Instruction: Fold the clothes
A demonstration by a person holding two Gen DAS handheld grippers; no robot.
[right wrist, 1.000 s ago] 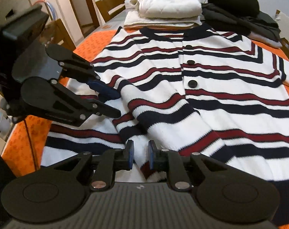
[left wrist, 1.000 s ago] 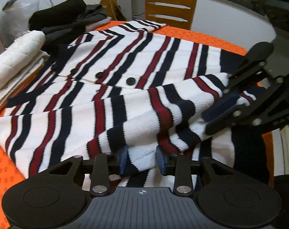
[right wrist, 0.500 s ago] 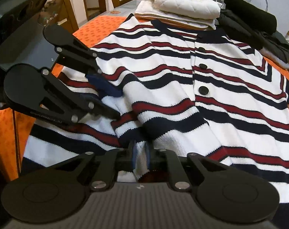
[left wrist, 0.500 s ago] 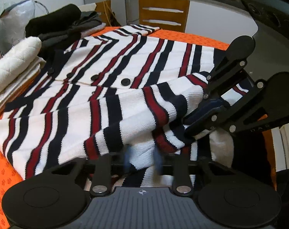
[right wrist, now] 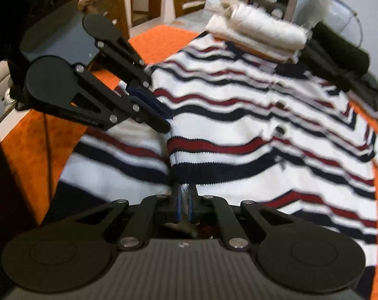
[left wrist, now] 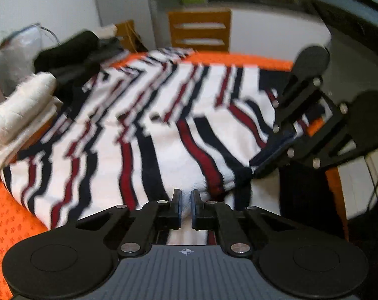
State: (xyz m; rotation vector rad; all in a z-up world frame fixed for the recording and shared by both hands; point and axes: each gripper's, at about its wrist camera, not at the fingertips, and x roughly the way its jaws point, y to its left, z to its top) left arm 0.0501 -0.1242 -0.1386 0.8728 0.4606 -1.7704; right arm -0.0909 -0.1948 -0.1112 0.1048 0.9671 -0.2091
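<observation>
orange cloth [left wrist: 11, 227] covers the table, and spread over most of it lies a striped cardigan [left wrist: 149, 135], white with navy and red bands, buttons running up its middle. in the right wrist view it fills the frame from 6 o'clock out to 3 o'clock.

beyond it, at 9 o'clock in the left wrist view, sits a stack of folded white clothes [left wrist: 19, 110], with a dark pile [left wrist: 71, 55] at 10 o'clock and a wooden chair [left wrist: 200, 31] at 12 o'clock past the table edge.

one sleeve [right wrist: 213, 155] is doubled over onto the body of the cardigan. the left gripper [left wrist: 186, 206] has its fingers pressed nearly together, pinching white knit of that sleeve at 6 o'clock in its own view. the right gripper [right wrist: 185, 206] is likewise squeezed onto a thin fold of the sleeve's edge; in the left wrist view it comes in from 3 o'clock with its tips buried in the cloth. both pairs of jaws have just been closing, with knit between them.

my reading is that the step in hand is the sleeve fold: both ends are caught and the sleeve is being carried across the front. the next move calls for keeping both pinches firm, holding the sleeve taut between them, and laying it flat across the chest before letting go, so no ridge forms under later folds.
</observation>
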